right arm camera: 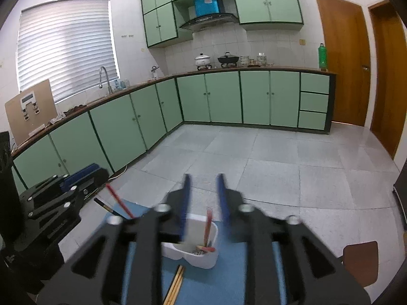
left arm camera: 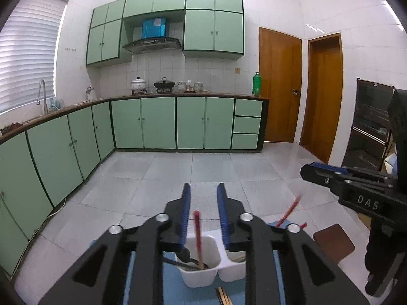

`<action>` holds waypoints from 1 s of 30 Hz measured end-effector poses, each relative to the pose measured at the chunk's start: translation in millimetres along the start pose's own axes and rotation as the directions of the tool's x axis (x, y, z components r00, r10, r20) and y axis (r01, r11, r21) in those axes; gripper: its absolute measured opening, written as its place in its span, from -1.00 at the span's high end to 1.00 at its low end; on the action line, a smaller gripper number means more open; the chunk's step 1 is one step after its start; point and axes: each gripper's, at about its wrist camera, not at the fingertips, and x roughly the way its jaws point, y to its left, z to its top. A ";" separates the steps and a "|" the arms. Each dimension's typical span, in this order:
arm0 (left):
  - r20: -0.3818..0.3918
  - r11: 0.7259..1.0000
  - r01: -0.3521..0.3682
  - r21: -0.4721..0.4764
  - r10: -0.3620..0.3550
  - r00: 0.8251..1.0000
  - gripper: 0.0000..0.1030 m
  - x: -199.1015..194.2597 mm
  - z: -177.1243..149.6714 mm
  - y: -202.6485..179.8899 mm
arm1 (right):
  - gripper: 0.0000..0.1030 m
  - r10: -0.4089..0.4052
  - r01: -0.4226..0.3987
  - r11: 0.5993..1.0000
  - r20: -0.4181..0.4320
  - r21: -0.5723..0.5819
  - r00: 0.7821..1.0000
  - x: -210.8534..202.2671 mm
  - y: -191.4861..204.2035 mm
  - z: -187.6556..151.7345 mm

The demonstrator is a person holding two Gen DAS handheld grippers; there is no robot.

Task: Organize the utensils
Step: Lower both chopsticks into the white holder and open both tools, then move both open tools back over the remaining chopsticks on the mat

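grippers: left gripper (left arm camera: 203, 190) and right gripper (right arm camera: 204, 180) both have fingers apart, holding nothing
holder: white holder (left arm camera: 201, 274) at 6 o'clock, red chopstick (left arm camera: 198, 236) leaning inside
leftovers: wooden chopsticks (right arm camera: 175, 286) on the blue mat (right arm camera: 229, 267), at 7 o'clock from the holder
risk: I'd guess bumping that light holder tips it over

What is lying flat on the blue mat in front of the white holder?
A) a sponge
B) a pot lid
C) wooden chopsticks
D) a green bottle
C: light wooden chopsticks lie flat on the blue mat, just in front of the white holder, while the red utensils stand inside the holder.
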 end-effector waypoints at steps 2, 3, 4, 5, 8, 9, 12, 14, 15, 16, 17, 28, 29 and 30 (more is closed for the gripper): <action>-0.003 1.000 0.003 -0.013 -0.003 1.000 0.39 -6.0 -0.6 3.8 | 0.32 -0.005 0.005 1.000 0.013 0.007 1.000 -8.1 -3.0 -3.5; -0.003 1.000 0.005 -0.020 -0.005 1.000 0.28 -8.6 -1.6 4.6 | 0.30 -0.006 0.005 1.000 0.017 0.011 1.000 -12.5 -4.5 -5.3; -0.005 1.000 0.004 -0.027 -0.004 1.000 0.22 -12.9 -3.4 5.0 | 0.23 -0.007 0.007 1.000 0.020 0.016 1.000 -15.1 -6.8 -5.8; -0.007 1.000 0.003 -0.031 -0.003 1.000 0.18 -16.0 -4.8 5.2 | 0.14 -0.013 0.013 1.000 0.028 0.025 1.000 -21.6 -8.7 -8.6; -0.008 0.999 0.000 -0.054 0.000 1.000 -0.08 -29.8 -12.3 6.2 | -0.07 -0.012 0.010 0.999 0.045 0.038 0.999 -37.7 -12.1 -17.3; -0.010 0.998 0.002 -0.061 -0.002 1.000 -0.13 -34.2 -15.3 6.3 | -0.12 -0.013 0.011 0.999 0.051 0.040 0.999 -43.7 -13.1 -21.5; -0.024 0.997 0.010 -0.075 -0.012 1.000 -0.29 -50.9 -33.8 5.9 | -0.37 -0.016 0.013 0.999 0.063 0.039 0.998 -62.4 -12.9 -39.9; -0.042 0.997 0.014 -0.074 -0.017 0.999 -0.36 -61.3 -50.6 4.8 | -0.51 -0.017 0.015 0.999 0.060 0.031 0.998 -73.6 -10.4 -57.3; -0.051 0.997 0.011 -0.070 -0.015 0.999 -0.39 -65.7 -58.2 4.5 | -0.54 -0.015 0.014 1.000 0.053 0.022 0.998 -78.8 -8.3 -68.8; -0.060 0.998 0.007 -0.069 -0.012 0.998 -0.46 -69.4 -65.5 3.7 | -0.61 -0.015 0.014 1.000 0.048 0.017 0.999 -81.5 -7.0 -75.8; -0.073 0.997 -0.001 -0.073 -0.005 0.997 -0.49 -74.4 -76.5 3.5 | -0.68 -0.018 0.018 1.000 0.038 0.012 0.999 -86.0 -4.6 -89.5; -0.247 0.996 -0.070 -0.055 0.055 0.967 -0.58 -94.6 -184.8 -0.2 | -0.72 -0.054 0.060 0.997 -0.127 0.047 0.990 -92.4 15.4 -211.5; -0.270 0.996 -0.070 -0.059 0.052 0.961 -0.58 -93.4 -196.1 -0.5 | -0.72 -0.057 0.064 0.997 -0.140 0.049 0.989 -93.0 17.7 -221.6; -0.294 0.995 -0.075 -0.065 0.053 0.954 -0.58 -92.2 -207.8 -0.1 | -0.72 -0.060 0.069 0.996 -0.160 0.050 0.985 -91.6 20.2 -233.1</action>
